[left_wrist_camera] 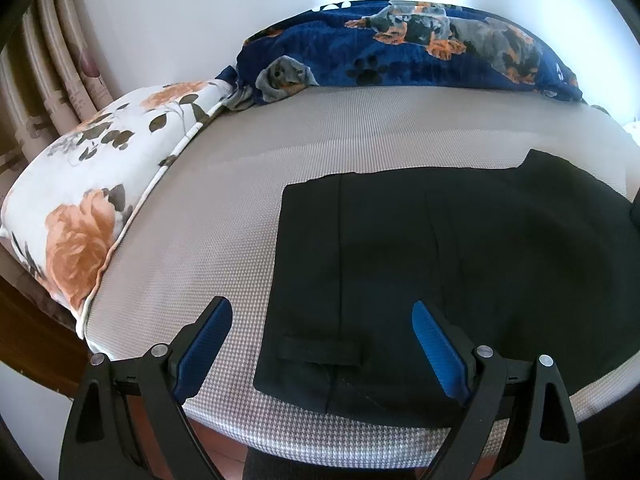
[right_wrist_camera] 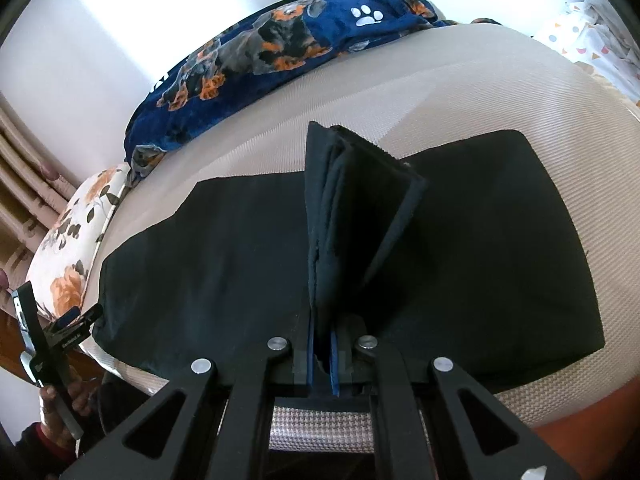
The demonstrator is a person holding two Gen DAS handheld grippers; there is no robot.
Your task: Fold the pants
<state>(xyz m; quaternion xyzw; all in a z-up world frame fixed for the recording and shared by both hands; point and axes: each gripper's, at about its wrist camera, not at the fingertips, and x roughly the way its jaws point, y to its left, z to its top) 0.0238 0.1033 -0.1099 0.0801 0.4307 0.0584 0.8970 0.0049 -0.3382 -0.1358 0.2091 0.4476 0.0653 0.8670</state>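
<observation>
The right gripper is clamped on an end of the black pants, its blue pads pressed together with several layers of dark cloth pinched between them. From the jaws the held part rises as a folded flap, its hemmed edge uppermost, and stands above the rest of the pants, which lie flat on the mattress. The flap stands near the middle of the garment, with flat cloth spreading out on both sides of it.

The left gripper hangs over the pants with its jaws wide apart and nothing between them. Its blue pads sit on either side of the garment's near corner, one above the black cloth and one above bare mattress. Under it a small flap or loop of black cloth lies on the pants. In the right wrist view this gripper shows just off the left end of the pants, with the person's hand below it and a dark red cuff at the wrist.

The pants lie along the near edge of the mattress, which has a pale woven cover. Beyond the pants, against the white wall, lies a blue blanket printed with dogs and paw marks. To the left of the pants a white pillow with orange flowers rests at the mattress end, with a curtain behind it.
</observation>
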